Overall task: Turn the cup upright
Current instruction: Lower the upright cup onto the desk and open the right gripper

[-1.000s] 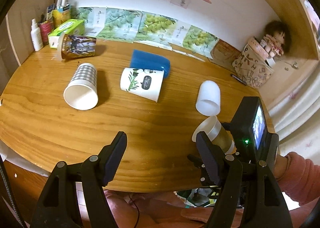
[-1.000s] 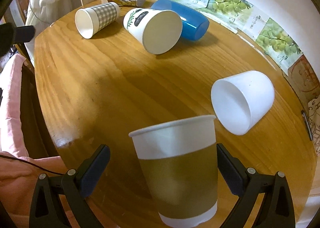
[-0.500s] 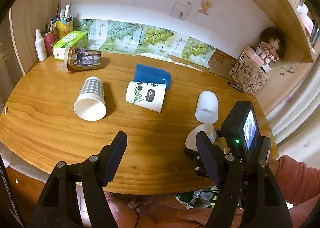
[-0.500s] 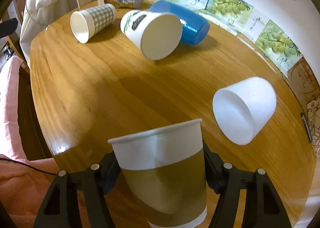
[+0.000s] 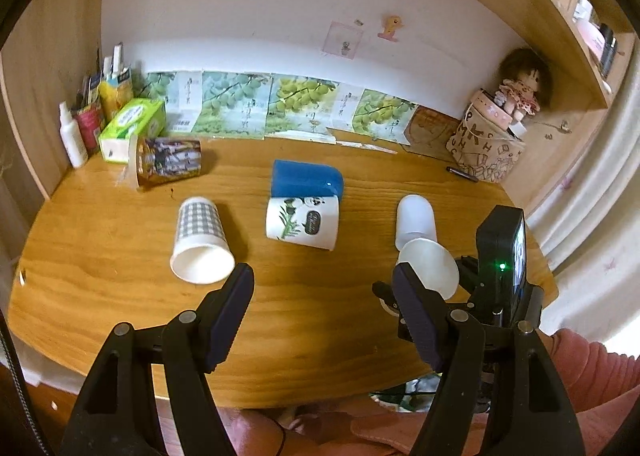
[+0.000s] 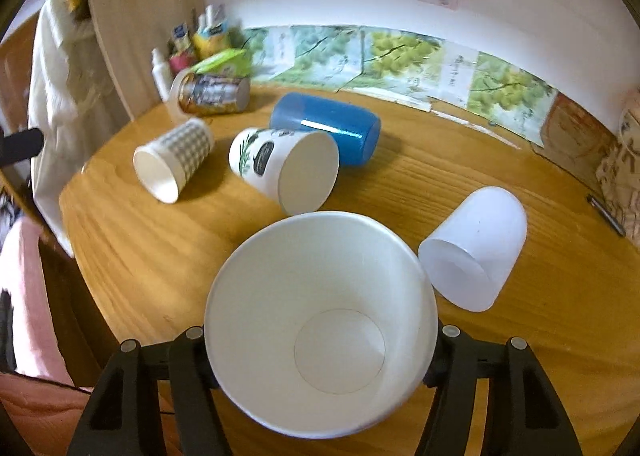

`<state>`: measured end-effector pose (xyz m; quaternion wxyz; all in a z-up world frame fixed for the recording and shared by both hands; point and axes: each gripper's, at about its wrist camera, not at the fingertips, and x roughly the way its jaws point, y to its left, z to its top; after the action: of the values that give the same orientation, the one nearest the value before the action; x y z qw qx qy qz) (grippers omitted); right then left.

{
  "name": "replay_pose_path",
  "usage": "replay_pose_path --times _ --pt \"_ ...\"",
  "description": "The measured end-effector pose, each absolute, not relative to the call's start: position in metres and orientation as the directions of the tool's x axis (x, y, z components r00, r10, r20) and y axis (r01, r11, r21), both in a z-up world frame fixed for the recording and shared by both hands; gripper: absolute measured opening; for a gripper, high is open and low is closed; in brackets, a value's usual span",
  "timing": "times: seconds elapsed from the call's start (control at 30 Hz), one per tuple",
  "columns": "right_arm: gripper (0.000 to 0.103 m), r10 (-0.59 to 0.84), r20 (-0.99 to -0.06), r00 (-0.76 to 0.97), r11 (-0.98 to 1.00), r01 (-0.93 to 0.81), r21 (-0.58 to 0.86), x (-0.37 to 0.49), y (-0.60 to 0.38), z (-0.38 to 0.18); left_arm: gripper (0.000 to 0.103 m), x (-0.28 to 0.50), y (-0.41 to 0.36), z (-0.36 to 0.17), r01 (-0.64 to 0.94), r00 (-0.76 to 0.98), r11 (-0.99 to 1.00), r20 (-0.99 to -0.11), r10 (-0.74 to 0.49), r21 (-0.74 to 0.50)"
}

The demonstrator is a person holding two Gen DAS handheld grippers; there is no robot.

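Observation:
My right gripper (image 6: 320, 340) is shut on a white paper cup (image 6: 320, 320), held above the wooden table with its open mouth turned toward the camera. The same cup (image 5: 430, 268) shows in the left wrist view, with the right gripper's body (image 5: 500, 276) behind it. My left gripper (image 5: 322, 288) is open and empty above the table's near edge. Several other cups lie on their sides: a checked cup (image 5: 198, 240), a panda-print cup (image 5: 304, 221), a blue cup (image 5: 306, 177), a translucent white cup (image 5: 416, 213) and a photo-print cup (image 5: 168, 163).
The round wooden table (image 5: 120, 296) stands against a wall lined with grape pictures. A green tissue box (image 5: 134, 127) and bottles stand at the back left. A patterned bag with a doll (image 5: 486, 143) and a pen (image 5: 462, 174) are at the back right.
The right gripper closed on the paper cup, lifted it and tipped its mouth toward the camera. The left gripper drew back and rose, staying open.

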<state>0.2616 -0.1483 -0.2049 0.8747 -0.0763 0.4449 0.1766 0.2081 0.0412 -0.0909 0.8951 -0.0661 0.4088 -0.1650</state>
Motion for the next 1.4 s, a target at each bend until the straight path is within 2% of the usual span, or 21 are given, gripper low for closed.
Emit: replay_pose_path --times 0.37,0.77,1.17,1.37,1.4 --pt "0.067 0.223 -0.778 0.587 0.967 -0.232 0.103 0.254 -0.135 -0.210 0.075 0.222 0.070 -0.077 0.313 0.612 0.932 -0.711 -0.346 -0.185" --pt "0.067 0.149 -0.778 0.610 0.989 -0.102 0.110 0.248 -0.124 -0.226 0.075 0.243 0.090 -0.078 0.426 0.567 0.890 -0.719 -0.402 -0.162" --pt "0.067 0.065 -0.783 0.619 0.997 -0.005 0.079 0.243 -0.114 -0.233 0.075 0.263 0.105 -0.091 0.508 0.439 0.814 -0.729 -0.525 -0.281" --pt "0.068 0.053 -0.786 0.616 0.997 0.015 0.079 0.245 -0.110 -0.234 0.075 0.264 0.101 -0.093 0.502 0.427 0.820 -0.746 -0.511 -0.275" --pt "0.070 0.058 -0.789 0.612 0.997 0.012 0.082 0.245 -0.109 -0.234 0.075 0.265 0.101 -0.095 0.493 0.421 0.823 -0.751 -0.509 -0.281"
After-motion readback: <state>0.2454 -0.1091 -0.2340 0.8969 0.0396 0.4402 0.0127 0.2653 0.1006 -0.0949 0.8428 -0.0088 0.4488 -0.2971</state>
